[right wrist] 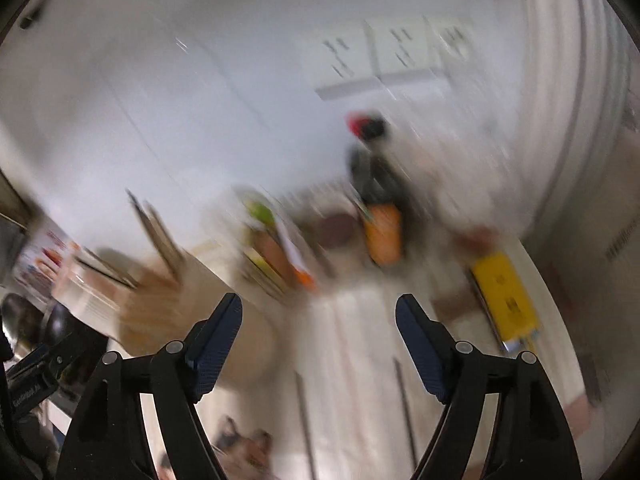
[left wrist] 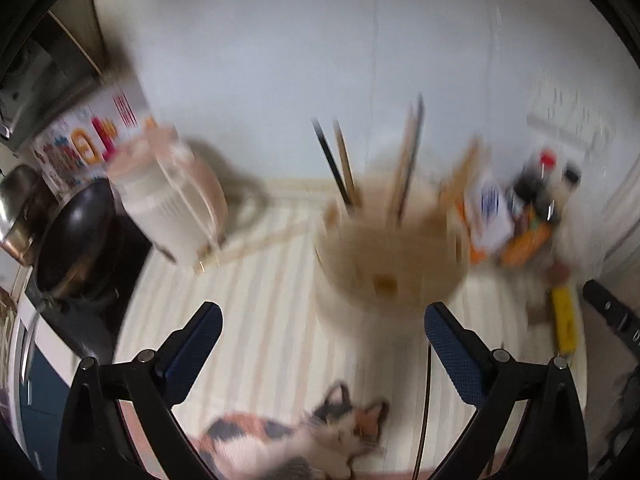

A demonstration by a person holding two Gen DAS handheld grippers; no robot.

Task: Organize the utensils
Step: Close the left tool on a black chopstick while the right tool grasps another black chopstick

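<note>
Both views are motion-blurred. A beige utensil holder [left wrist: 388, 268] stands on the striped tablecloth [left wrist: 260, 300] with several chopsticks [left wrist: 340, 164] standing in it. My left gripper [left wrist: 322, 316] is open and empty, just in front of the holder. A thin dark stick [left wrist: 426, 392] lies on the cloth near the right finger. In the right wrist view the holder [right wrist: 160, 300] is at the left with chopsticks [right wrist: 154, 228] in it. My right gripper [right wrist: 318, 312] is open and empty above the cloth. Two thin dark sticks [right wrist: 404, 400] lie on the cloth between its fingers.
A rice cooker [left wrist: 172, 196], a black wok [left wrist: 76, 236] on a stove and a printed box [left wrist: 88, 136] stand at the left. Packets and bottles [left wrist: 524, 208] crowd the back right, with a yellow box [right wrist: 504, 296]. A cat printed on the cloth [left wrist: 288, 440] shows at the front.
</note>
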